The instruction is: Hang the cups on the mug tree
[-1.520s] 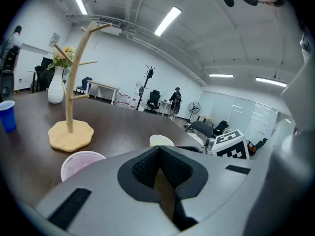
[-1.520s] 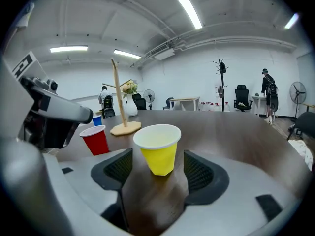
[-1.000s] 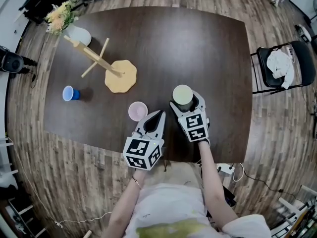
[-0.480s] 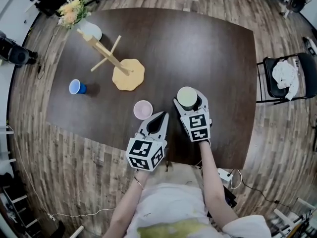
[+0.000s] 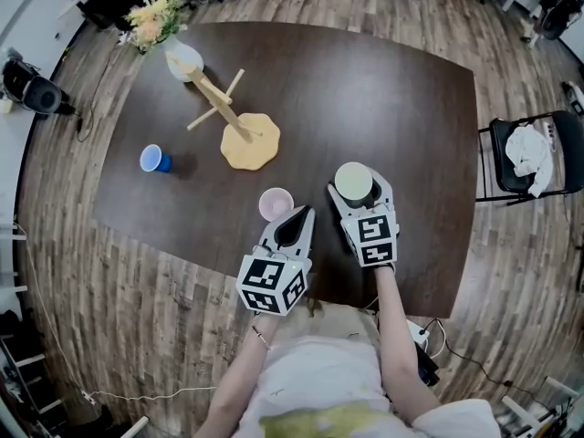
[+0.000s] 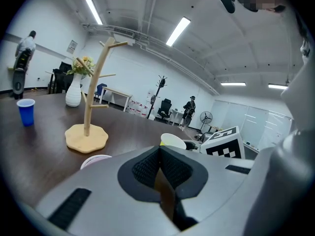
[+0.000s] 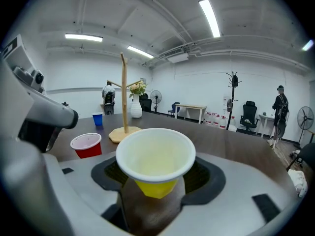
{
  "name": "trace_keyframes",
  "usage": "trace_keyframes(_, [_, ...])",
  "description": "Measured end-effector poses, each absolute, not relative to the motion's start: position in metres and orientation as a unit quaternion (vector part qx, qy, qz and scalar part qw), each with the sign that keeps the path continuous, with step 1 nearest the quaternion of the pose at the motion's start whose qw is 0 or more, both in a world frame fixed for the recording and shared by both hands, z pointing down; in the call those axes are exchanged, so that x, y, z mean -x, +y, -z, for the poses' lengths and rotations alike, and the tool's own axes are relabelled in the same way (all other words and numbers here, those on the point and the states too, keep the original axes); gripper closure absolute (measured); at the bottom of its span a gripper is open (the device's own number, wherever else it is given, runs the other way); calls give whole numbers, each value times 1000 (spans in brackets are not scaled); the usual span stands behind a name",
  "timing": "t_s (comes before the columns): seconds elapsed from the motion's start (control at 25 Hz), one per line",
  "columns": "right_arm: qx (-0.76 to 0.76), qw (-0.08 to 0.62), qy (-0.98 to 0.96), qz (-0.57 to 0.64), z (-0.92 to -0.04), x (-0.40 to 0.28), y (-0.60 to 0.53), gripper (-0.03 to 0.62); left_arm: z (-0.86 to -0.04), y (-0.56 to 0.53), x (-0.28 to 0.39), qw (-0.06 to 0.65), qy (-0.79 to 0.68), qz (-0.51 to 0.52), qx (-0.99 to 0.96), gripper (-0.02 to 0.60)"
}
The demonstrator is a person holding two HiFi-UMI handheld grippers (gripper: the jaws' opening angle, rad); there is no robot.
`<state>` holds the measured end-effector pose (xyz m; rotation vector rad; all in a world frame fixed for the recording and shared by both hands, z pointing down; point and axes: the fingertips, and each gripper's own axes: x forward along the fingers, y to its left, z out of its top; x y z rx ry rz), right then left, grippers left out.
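The dark table [image 5: 392, 80] fills my view, with a folding chair [image 5: 534, 158] off its right edge. Far left, a white vase [image 5: 182, 60] of flowers stands just behind the wooden mug tree [image 5: 239, 137], and a blue cup [image 5: 154, 160] sits left of its base. A red cup [image 5: 276, 203] stands between the tree and my left gripper [image 5: 294, 222] — jaws pressed together, empty, tip just beside it. My right gripper [image 5: 355, 188], tilted slightly down, has just been closing — it pinches the yellow cup [image 7: 155, 154] upright.

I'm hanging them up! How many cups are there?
3: yellow cup in the right gripper, its jaws just closing; red cup left of it; blue cup left of the mug tree.
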<state>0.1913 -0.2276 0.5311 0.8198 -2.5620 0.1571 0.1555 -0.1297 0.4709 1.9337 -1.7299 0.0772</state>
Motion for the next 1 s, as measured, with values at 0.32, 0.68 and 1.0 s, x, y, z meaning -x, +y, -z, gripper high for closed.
trace_keyframes(0.32, [-306,236,-921,-48,-520,-170,-222,286,-460,-124,-116,260,-639,-13,-724,565])
trace_keyframes(0.68, [-340,279,-898,-27,-515,-145,-220,287,-458,-121,-55,263,-616,-17,-743,565])
trace_keyframes(1.0, [-352,335,-874,-6,-509,-117,-226,287,-460,-125,-24,267,-590,-24,-762,565])
